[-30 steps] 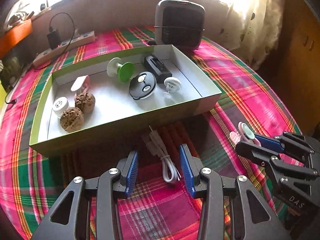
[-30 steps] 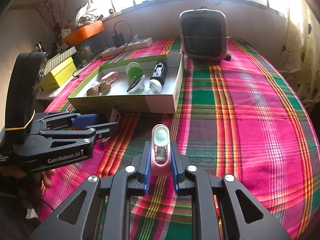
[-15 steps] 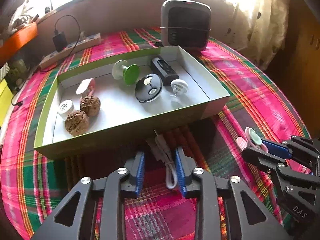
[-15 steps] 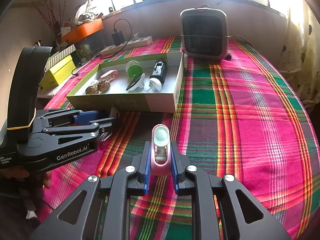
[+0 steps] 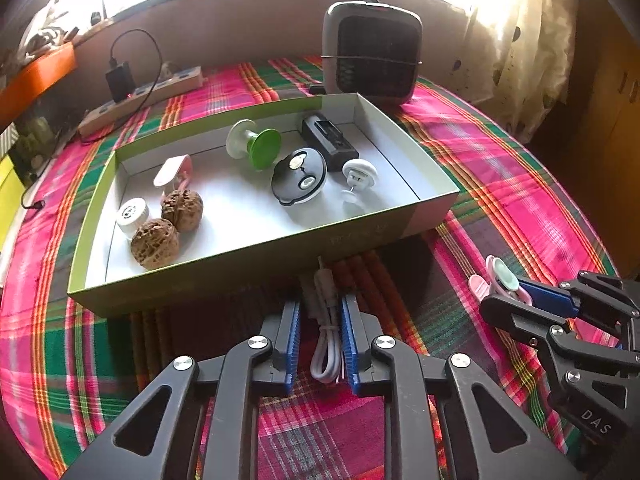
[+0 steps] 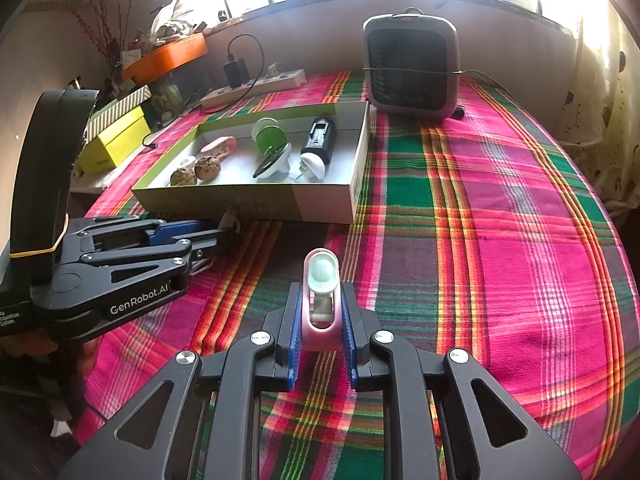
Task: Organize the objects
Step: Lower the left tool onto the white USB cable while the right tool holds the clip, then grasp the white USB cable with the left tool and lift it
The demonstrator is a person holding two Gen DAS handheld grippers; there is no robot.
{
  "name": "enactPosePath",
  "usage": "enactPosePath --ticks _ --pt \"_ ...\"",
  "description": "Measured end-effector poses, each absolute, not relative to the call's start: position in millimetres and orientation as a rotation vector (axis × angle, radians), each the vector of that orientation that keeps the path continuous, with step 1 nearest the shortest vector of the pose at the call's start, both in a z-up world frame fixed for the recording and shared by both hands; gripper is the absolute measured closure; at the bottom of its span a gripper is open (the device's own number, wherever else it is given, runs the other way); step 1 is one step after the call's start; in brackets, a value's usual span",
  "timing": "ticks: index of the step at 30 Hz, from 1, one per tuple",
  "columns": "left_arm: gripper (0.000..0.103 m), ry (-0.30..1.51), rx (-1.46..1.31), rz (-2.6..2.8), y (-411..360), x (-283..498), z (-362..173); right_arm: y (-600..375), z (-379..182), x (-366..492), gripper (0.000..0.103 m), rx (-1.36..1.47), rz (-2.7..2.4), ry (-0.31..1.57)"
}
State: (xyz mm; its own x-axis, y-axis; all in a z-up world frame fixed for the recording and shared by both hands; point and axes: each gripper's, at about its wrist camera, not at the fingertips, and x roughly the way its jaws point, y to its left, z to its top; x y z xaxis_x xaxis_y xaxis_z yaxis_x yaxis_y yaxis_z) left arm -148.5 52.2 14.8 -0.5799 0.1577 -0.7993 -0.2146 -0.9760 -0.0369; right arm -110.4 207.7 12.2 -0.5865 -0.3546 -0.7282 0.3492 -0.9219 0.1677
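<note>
A coiled white cable (image 5: 326, 344) lies on the plaid cloth just in front of the shallow green-and-white box (image 5: 240, 272). My left gripper (image 5: 320, 308) straddles it, jaws closing, blue pads pressed against the coil's sides. Low over the cloth to the right, my right gripper (image 6: 320, 300) is shut on a pink clip with a pale green lens (image 6: 321, 280). The left wrist view shows that gripper (image 5: 508, 300) and the clip (image 5: 498, 276) at the right. In the right wrist view the left gripper (image 6: 224, 232) reaches to the box's front wall.
The box holds two walnuts (image 5: 168, 228), a green-and-white spool (image 5: 256, 146), a round black lid (image 5: 298, 182), a black block (image 5: 328, 142), a pink clip and small white parts. A grey heater (image 5: 372, 52) stands behind it, a power strip (image 5: 148, 92) at the back left, a yellow box (image 6: 116, 144) off to the left.
My left gripper's jaws have come together from wide open onto the white cable. The right gripper and its pink clip have stayed put.
</note>
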Motion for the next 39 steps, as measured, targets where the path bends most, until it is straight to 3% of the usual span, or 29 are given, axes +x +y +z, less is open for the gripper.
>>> enactPosePath --ticks 39 --pt "0.086 0.013 -1.151 2.681 24.9 -127.7 52.9 181.8 41.6 -113.2 0.084 1.065 -2.523 0.043"
